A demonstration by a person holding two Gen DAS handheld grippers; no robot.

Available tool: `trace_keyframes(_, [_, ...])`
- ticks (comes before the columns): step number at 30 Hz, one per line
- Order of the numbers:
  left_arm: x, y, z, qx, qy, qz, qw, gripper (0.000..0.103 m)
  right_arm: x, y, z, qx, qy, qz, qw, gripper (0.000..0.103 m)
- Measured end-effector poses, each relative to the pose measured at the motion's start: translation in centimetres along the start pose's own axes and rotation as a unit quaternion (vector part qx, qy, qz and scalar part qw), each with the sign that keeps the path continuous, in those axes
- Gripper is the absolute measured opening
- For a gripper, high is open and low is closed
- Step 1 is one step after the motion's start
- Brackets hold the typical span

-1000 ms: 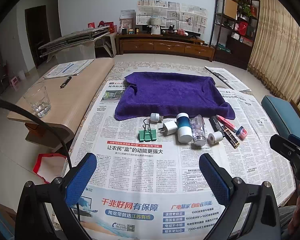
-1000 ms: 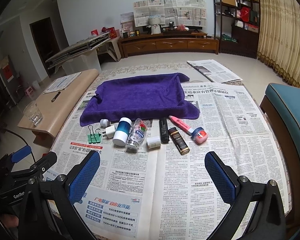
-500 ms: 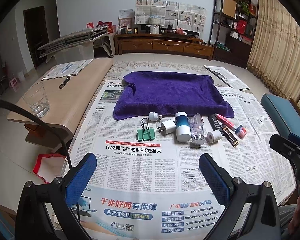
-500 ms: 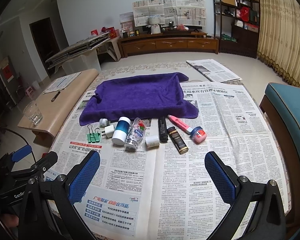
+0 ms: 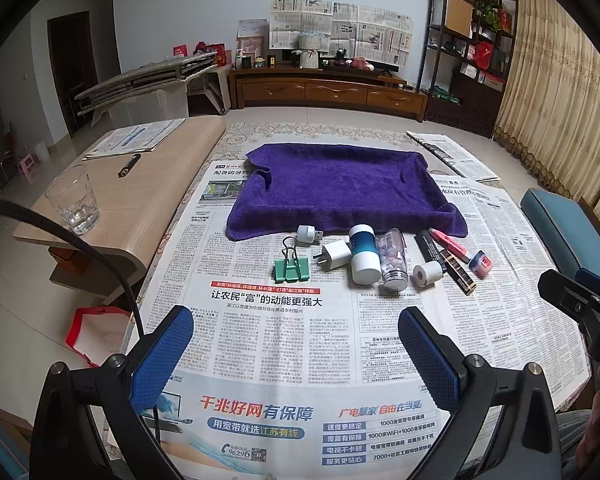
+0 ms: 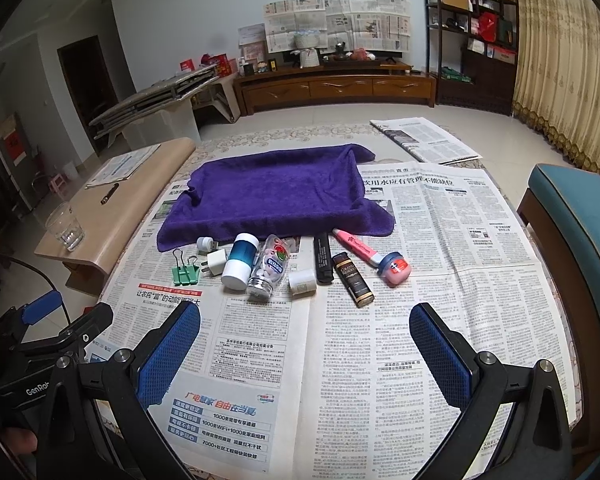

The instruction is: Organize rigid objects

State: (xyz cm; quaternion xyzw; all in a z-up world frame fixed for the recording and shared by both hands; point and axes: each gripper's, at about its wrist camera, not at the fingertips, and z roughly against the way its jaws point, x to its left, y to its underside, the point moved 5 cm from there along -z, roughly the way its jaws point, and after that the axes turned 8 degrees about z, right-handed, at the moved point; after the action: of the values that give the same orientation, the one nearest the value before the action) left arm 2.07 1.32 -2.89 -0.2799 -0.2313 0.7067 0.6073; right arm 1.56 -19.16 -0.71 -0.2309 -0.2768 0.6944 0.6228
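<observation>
Where newspaper (image 5: 260,332) lies: towel (image 5: 340,188), glass (image 5: 73,199) beside.

Small objects (image 6: 284,266) lie in a row just before the purple towel (image 6: 276,196) on newspaper (image 6: 440,260).

A home living room — a long wooden TV cabinet (image 5: 328,94) against the wall, a dark display shelf (image 5: 470,40) of boxes and plants, patterned curtains (image 5: 556,92), a tiled floor (image 5: 20,320) — newspapers taped to the wall (image 5: 340,26).

L tool (image 5: 296,344) & R tool (image 6: 305,340): both wide apart, nothing held, hovering level.
</observation>
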Motion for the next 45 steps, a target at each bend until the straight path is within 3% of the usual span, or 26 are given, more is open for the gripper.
trace_keyframes(20, [0.5,-0.1,-1.2,0.002,0.002,0.013,0.9999,0.103,-0.6,0.1,-0.2,0.005,0.001,-0.003,1.000,0.103])
trace_keyframes(26, [1.0,-0.2,-4.6,0.021,0.001,0.023,0.9995,0.103,-1.6,0.4,-1.4,0.014,0.006,-0.007,1.000,0.103])
trace_keyframes(36, [1.1,0.5,-14.2,0.069,-0.029,0.027,0.9968,0.102,-4.8,0.1,-4.5,0.022,0.010,-0.031,0.999,0.103])
trace_keyframes(45, [1.0,0.1,-18.5,0.067,-0.054,0.004,0.9963,0.098,-6.9,-1.0,-6.7,0.022,-0.001,-0.034,0.999,0.103])
